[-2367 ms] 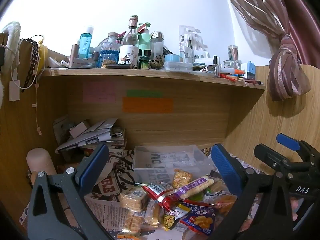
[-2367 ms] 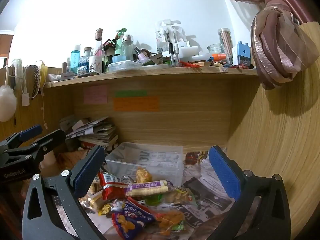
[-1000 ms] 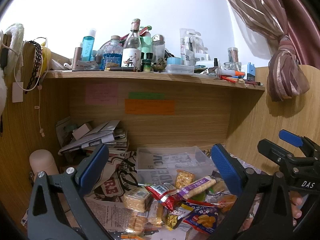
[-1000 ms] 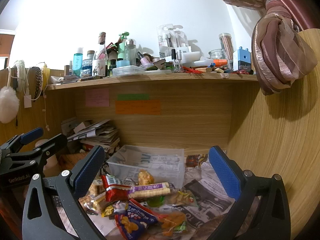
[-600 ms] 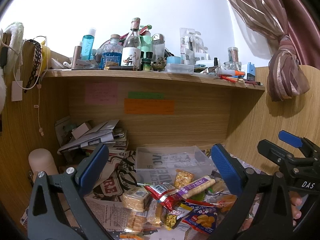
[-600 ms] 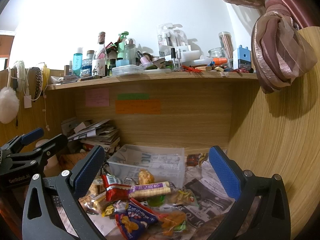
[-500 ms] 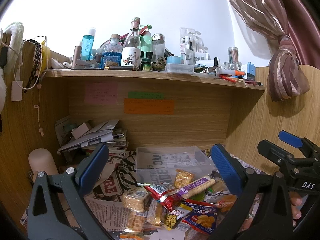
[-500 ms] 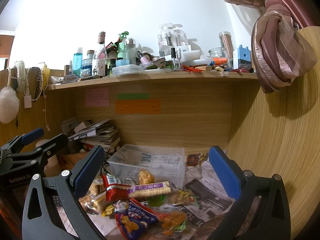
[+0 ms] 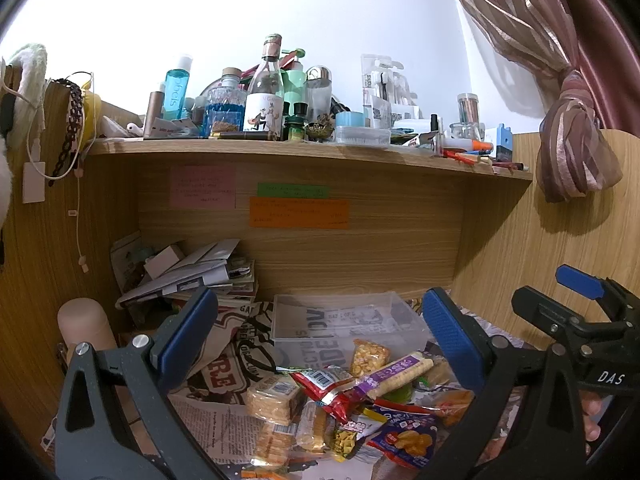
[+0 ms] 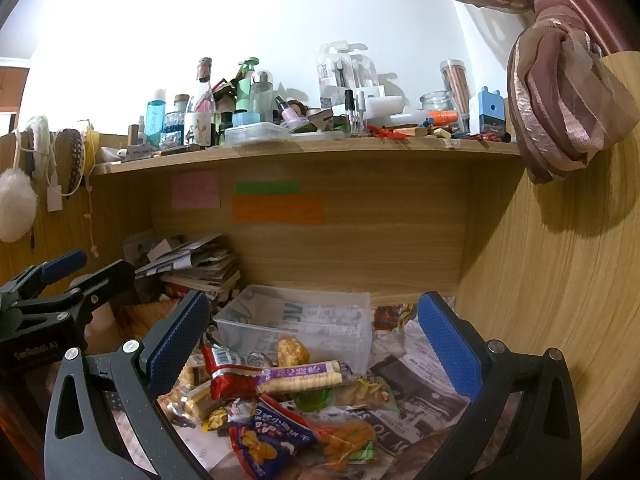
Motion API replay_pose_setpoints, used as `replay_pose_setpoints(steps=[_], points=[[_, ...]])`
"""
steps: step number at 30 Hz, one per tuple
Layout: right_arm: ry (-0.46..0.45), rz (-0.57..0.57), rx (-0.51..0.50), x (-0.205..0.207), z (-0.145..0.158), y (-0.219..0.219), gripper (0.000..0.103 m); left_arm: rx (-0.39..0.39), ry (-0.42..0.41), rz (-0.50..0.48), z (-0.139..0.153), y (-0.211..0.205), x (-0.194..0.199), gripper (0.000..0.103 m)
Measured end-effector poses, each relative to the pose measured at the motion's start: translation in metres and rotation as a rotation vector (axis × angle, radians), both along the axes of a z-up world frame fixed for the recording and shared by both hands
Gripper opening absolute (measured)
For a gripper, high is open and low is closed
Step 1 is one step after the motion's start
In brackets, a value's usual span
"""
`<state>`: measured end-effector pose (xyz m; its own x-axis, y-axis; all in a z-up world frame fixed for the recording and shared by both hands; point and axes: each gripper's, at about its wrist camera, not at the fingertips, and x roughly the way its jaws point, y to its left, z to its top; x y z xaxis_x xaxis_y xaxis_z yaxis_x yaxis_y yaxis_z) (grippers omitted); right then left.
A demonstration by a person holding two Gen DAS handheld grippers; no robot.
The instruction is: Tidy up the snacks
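Both grippers, left (image 9: 320, 340) and right (image 10: 316, 340), gape wide, holding nothing, above the snack pile (image 10: 280, 400) on newspaper (image 10: 420, 396). Clear plastic bin (image 10: 296, 320) sits just behind the pile; stacked papers (image 9: 192, 268) back-left, cluttered shelf (image 9: 304, 148) overhead.

White wall (image 9: 320, 8) above cluttered wooden shelf (image 9: 312, 152); wood-panelled alcove (image 9: 360, 248) centre frame; knotted pink curtain (image 9: 576, 148) upper right.

A messy pile of snacks (image 9: 344, 408) lies low between the open tongs; a clear plastic box (image 9: 340, 328), open on top, sits just behind it.
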<state>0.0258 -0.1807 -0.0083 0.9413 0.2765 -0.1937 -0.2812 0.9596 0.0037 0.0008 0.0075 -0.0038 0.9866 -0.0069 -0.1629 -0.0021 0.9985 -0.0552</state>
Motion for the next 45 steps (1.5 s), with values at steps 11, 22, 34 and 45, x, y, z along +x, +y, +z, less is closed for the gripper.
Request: replay_pose_setpoints(steps=[11,22,34,45], points=[[0.1,-0.008,-0.001,0.026,-0.025,-0.013,0.103,-0.034,0.124,-0.018,-0.029,0.021,0.031,0.1],[0.337,-0.011,-0.054,0.057,-0.076,-0.027,0.079,-0.044,0.378,0.007,-0.091,0.047,0.064,0.075],[0.531,0.007,-0.046,0.066,-0.122,-0.031,0.068,-0.035,0.522,0.039,-0.14,0.062,0.068,0.07],[0.611,0.01,-0.039,0.076,-0.14,-0.027,0.064,-0.058,0.588,0.036,-0.163,0.07,0.079,0.07]])
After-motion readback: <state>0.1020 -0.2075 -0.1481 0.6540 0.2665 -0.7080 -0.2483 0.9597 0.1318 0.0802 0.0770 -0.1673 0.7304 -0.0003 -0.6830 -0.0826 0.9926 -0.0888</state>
